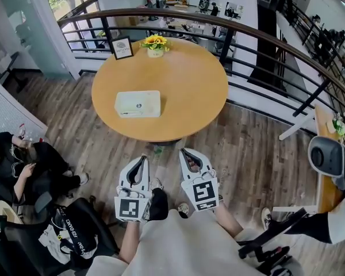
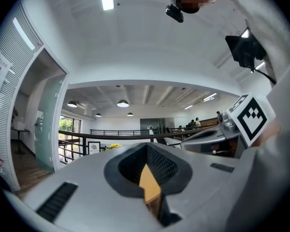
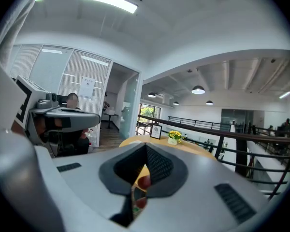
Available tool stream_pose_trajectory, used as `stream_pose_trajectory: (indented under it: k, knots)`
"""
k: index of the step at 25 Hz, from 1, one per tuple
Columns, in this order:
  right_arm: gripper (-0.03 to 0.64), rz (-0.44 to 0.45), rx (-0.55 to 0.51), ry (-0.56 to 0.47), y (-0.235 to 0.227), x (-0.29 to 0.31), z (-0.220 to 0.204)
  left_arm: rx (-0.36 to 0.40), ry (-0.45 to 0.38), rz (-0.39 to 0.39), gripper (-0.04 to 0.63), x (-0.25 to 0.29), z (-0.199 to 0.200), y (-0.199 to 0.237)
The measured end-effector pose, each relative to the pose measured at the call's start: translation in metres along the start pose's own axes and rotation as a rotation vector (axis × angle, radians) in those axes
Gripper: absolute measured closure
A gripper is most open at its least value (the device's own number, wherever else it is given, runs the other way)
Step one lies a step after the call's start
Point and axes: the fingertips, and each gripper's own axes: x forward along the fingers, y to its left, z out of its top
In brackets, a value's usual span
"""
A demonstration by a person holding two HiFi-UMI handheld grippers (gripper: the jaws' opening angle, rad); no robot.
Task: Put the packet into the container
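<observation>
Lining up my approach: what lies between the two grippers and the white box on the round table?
Head view: only bare tabletop lies between the left gripper, the right gripper and the white box; nothing blocks the way.

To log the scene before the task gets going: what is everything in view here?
Table: one, round, light wood, centre.
Box: one, cream, on the table's left half.
Framed sign: one, black frame, table's far edge.
Flowers: one pot, yellow, beside the sign.
Railing: one, dark, behind the table.
Seated person: one, black clothes, left.
Office chair: one, grey, right.
Left gripper: one, grey, fingers together, before the table.
Right gripper: one, grey, fingers together, alongside.
</observation>
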Motion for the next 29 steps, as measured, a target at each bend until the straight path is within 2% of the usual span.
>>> stream_pose_trajectory:
  k: [2,5,19,24,29]
  knots:
    - [0.614,-0.004,-0.009,0.003,0.000,-0.002,-0.002,0.050,0.007,-0.012,0.591,-0.003,-0.005,-0.002]
    - [0.615,-0.002,-0.026,0.004,0.001,-0.004,-0.003,0.076,0.010,-0.016,0.591,-0.004,-0.007,-0.005]
    - [0.615,-0.022,-0.014,-0.027,-0.006,-0.007,0.002,0.084,0.002,-0.014,0.591,-0.002,0.001,-0.010]
    - [0.615,-0.028,-0.002,-0.032,-0.013,-0.008,0.002,0.020,-0.009,-0.002,0.591,0.003,0.006,-0.015]
    - [0.615,-0.031,-0.002,-0.029,-0.018,-0.010,-0.001,0.112,0.031,-0.010,0.591,0.005,-0.001,-0.015]
